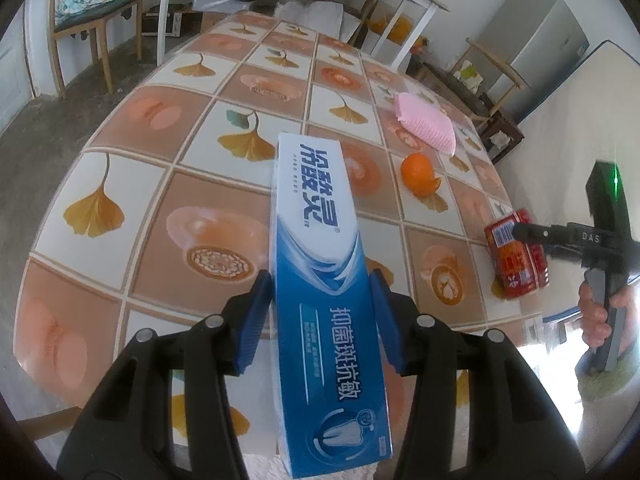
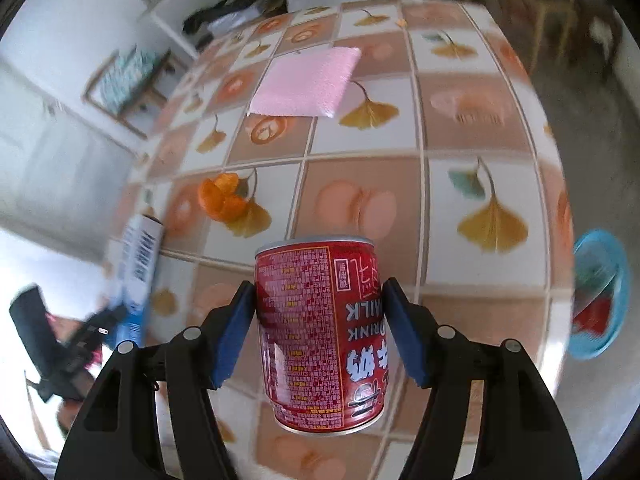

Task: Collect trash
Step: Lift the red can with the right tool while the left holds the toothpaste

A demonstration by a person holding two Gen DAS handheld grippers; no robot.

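My left gripper (image 1: 320, 284) is shut on a long blue and white toothpaste box (image 1: 316, 240), holding it above the tiled tablecloth; the same box (image 2: 140, 256) appears blurred at the left of the right wrist view. Both blue pads of my right gripper (image 2: 319, 292) press on a red drink can (image 2: 320, 332), which is held off the table. From the left wrist view that can (image 1: 516, 256) hangs by the table's right edge. Orange peel (image 1: 418, 174) (image 2: 222, 198) lies on the table beyond both.
A pink cloth (image 1: 426, 122) (image 2: 308, 82) lies farther back on the table (image 1: 120, 184). A blue bin (image 2: 596, 296) with red contents sits below the table's right edge. A person's hand (image 1: 600, 312) grips the right tool. A wooden chair (image 1: 84, 12) stands on the floor at the back left.
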